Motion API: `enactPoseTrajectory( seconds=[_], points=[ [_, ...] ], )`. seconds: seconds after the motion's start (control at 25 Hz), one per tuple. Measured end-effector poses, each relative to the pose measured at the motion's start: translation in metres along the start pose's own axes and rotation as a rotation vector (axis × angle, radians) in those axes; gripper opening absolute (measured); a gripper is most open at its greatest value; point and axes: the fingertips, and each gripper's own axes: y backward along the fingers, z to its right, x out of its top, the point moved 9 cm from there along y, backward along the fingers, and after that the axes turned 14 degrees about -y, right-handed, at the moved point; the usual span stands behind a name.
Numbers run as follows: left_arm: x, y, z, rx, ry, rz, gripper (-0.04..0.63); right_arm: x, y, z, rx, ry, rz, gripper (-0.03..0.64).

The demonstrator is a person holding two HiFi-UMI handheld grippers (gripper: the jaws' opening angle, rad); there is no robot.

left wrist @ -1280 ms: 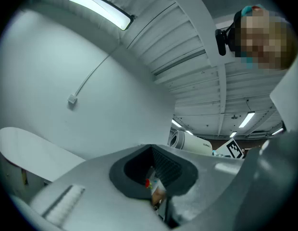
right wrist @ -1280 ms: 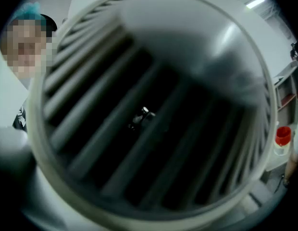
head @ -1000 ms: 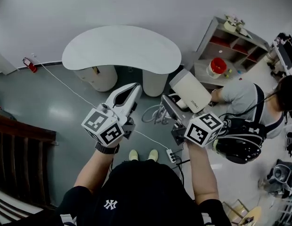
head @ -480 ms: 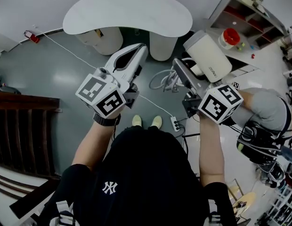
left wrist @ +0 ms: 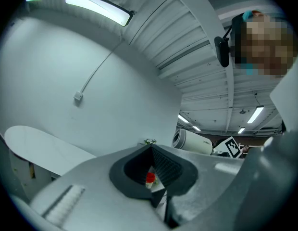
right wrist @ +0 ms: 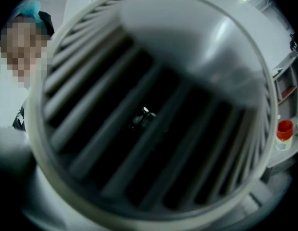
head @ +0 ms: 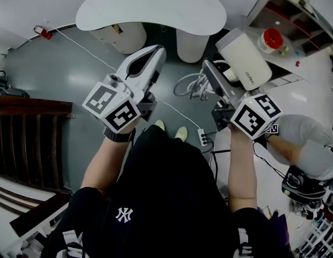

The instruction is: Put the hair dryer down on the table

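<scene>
The white hair dryer (head: 244, 58) hangs in the air right of the white kidney-shaped table (head: 150, 7), its grey cable (head: 189, 85) looping below. My right gripper (head: 210, 73) is shut on the hair dryer. In the right gripper view the hair dryer's slatted grille (right wrist: 154, 114) fills the picture and hides the jaws. My left gripper (head: 157, 51) is held beside it, in front of the table, jaws closed together with nothing in them. From the left gripper (left wrist: 149, 142) view, the hair dryer (left wrist: 192, 142) shows past the tips and the table (left wrist: 38, 143) lies at lower left.
An open shelf unit (head: 295, 15) with a red-lidded jar (head: 272, 38) stands at the upper right. A power strip (head: 202, 138) and white cord lie on the grey floor. Dark wooden steps (head: 27, 138) run along the left. Another person (head: 309, 155) crouches at right.
Both grippers and the hair dryer have come closer to the table. The crouching person at right now sits lower in the view.
</scene>
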Motion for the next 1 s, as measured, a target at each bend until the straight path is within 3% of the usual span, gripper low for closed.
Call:
enactPoseTrajectory(
  seconds=[0.4, 1.0],
  points=[
    [-0.022, -0.022, -0.035, -0.021, 0.029, -0.016, 0.001, -0.009, -0.036, 0.023, -0.038, -0.018, -0.035, 0.192],
    [-0.049, -0.105, -0.162, -0.181, 0.042, -0.008, 0.002, 0.015, -0.154, 0.075, -0.187, -0.055, -0.044, 0.192]
  ],
)
